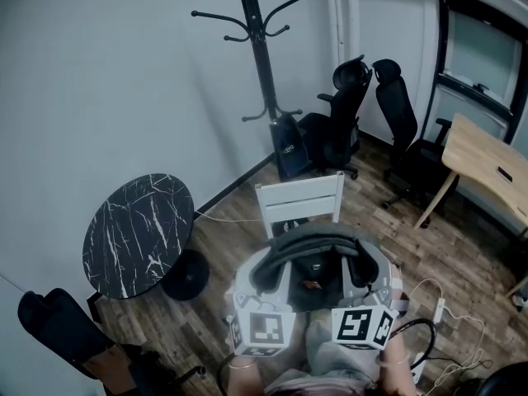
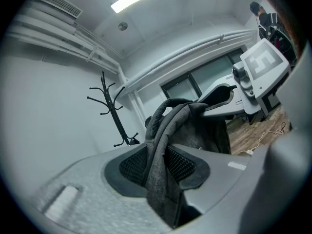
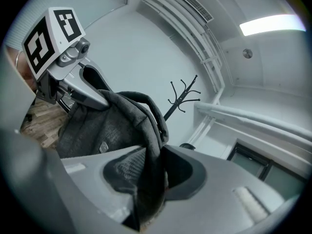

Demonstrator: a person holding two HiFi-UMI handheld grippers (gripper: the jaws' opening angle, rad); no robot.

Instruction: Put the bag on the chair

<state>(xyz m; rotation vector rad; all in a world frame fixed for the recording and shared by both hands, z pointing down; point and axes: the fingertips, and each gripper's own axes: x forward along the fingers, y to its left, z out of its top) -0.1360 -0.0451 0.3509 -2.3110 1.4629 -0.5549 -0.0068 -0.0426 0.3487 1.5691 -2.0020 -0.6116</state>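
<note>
Wood floor (image 1: 462,254) below, chair (image 1: 299,200) at twelve o'clock, our bag (image 1: 312,262) hanging just short of it, left hand-held gripper (image 2: 158,167) and right hand-held gripper (image 3: 148,172) both clamped on its fabric, which we reckon could slip free early.

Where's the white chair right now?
Head view, centre: the white chair stands just beyond the held grey bag, right of the round marble table and in front of the coat rack.

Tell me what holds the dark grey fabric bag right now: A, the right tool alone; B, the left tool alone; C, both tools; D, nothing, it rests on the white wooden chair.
C: the left tool and the right tool each pinch a fold of the dark grey fabric bag.
</note>
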